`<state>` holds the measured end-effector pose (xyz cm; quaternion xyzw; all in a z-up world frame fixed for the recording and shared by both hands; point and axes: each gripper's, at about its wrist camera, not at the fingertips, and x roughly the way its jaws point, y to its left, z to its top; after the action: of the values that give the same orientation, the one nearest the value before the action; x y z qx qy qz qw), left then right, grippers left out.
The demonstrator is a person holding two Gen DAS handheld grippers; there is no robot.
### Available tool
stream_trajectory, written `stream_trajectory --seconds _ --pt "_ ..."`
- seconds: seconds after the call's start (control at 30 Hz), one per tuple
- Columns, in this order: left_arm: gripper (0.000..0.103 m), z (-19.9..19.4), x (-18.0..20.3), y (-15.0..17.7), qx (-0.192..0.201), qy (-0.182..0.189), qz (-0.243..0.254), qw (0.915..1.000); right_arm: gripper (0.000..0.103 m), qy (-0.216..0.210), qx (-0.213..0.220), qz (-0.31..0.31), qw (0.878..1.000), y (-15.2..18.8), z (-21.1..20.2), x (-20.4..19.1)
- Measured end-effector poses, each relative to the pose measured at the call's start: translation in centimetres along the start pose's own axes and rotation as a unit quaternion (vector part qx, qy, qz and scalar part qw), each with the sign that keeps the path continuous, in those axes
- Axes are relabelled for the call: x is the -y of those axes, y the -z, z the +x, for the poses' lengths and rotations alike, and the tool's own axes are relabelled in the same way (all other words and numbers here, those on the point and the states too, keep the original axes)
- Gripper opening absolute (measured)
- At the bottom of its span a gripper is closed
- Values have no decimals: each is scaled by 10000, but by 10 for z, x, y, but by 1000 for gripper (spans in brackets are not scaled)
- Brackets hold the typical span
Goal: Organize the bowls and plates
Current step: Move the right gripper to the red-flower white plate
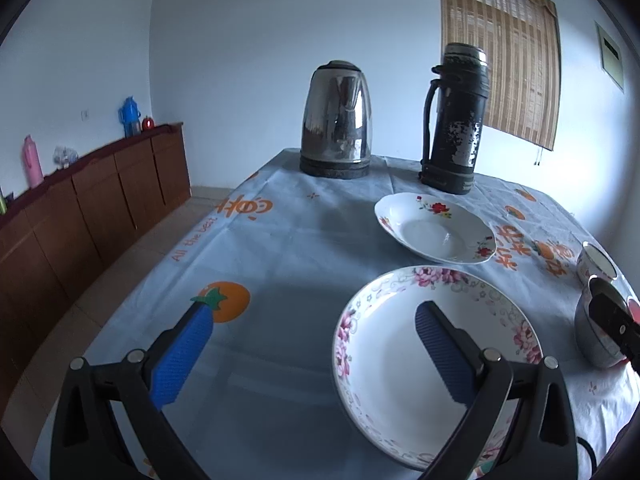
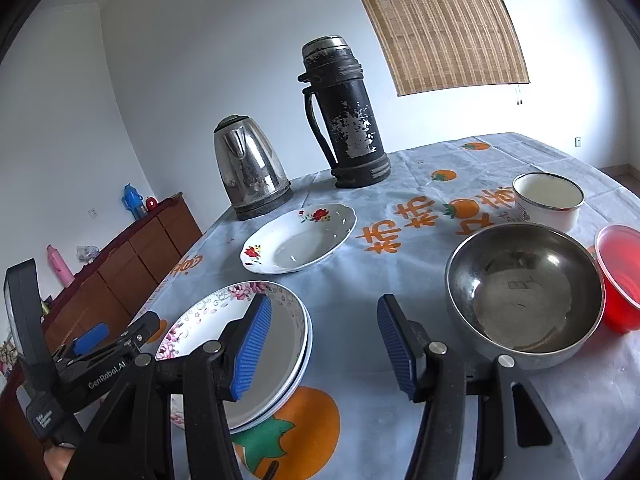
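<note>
Left wrist view only: left hand-held gripper (image 1: 316,344) up close, jaws spread wide, nothing between the pads. Its left finger (image 1: 182,360) sits over bare tablecloth, its right finger (image 1: 442,354) over the pink-flower plate (image 1: 384,364); can't tell if it touches the plate. From here the steel bowl (image 1: 592,340) is cut off at the right edge, part hidden by a black piece of the other gripper, and the red cup is just a sliver.

Right wrist view only: right hand-held gripper (image 2: 324,340), jaws part-spread and empty, pads over the cloth between the plates and the steel bowl (image 2: 524,300). The left gripper's body shows at the far left edge, one blue pad visible. It also shows that the pink-flower plate (image 2: 208,316) is the top of a stack: a second rim peeks out underneath on the right side.

Task items, left to right on the bench (image 2: 360,272):
- Plate stack, near-left edge; white, pink floral border.
- Red-flower plate (image 2: 300,238), single, deep, scalloped rim, further back, just in front of the kettle (image 2: 250,168) and black flask (image 2: 344,116).
- Steel bowl, upright, empty, dull reflective inside, near the right gripper's right finger.
- White enamel mug (image 2: 548,200), dark rim, behind the bowl.
- Red translucent cup (image 2: 618,276), just beside the bowl at the right edge.
</note>
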<state>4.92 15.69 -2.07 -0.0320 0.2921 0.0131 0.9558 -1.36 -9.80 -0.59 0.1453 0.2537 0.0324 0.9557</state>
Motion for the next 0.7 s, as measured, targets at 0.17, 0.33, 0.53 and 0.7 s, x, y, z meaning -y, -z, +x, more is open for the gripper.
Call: stream_trajectory --seconds 0.17,0.33,0.53,0.7 --pt "103 5 -4 0 -131 8 -121 9998 58 25 -72 -7 10000 -3 6 4" --pt "103 6 -3 0 -112 -104 -48 9999 58 -7 -141 46 9999 -4 8 6" --pt "103 11 -10 -2 -344 65 -278 9990 58 -55 -222 -157 9996 -5 18 0" --pt "103 12 -9 -9 -414 -123 -157 9989 58 -95 -199 -349 9991 -13 26 -6"
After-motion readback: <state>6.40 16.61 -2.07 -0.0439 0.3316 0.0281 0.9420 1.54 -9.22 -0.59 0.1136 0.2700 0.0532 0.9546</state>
